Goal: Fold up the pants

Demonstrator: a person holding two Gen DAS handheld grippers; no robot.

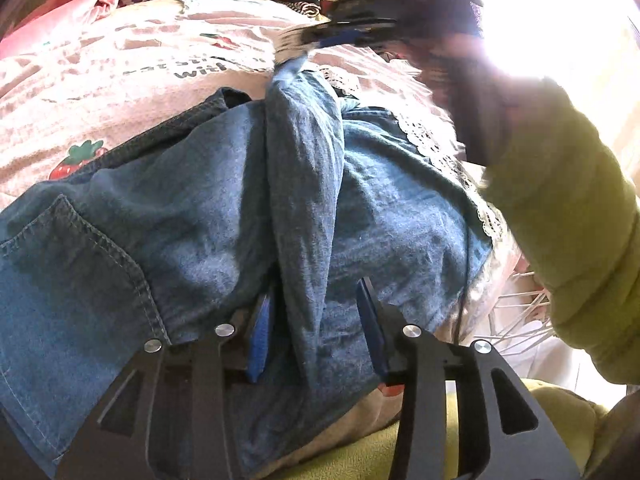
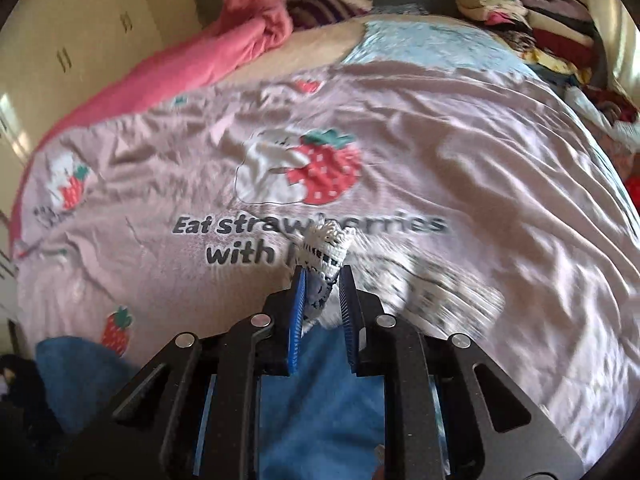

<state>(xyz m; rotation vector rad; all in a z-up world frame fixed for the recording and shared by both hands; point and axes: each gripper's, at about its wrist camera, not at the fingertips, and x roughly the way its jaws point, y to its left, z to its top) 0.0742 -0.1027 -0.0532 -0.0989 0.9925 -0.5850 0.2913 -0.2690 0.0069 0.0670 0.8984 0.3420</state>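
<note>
Blue denim pants with a white lace hem lie on the pink strawberry bedsheet. My left gripper is low over the pants, its blue-padded jaws apart around a raised ridge of denim, not pinching it. My right gripper shows blurred at the far end of that ridge, lifting it. In the right wrist view the right gripper is shut on the lace hem, with denim hanging below the jaws.
A pink blanket lies bunched at the head of the bed. Stacks of folded clothes stand at the far right. White wire hangers lie off the bed's right edge. My green sleeve crosses the right side.
</note>
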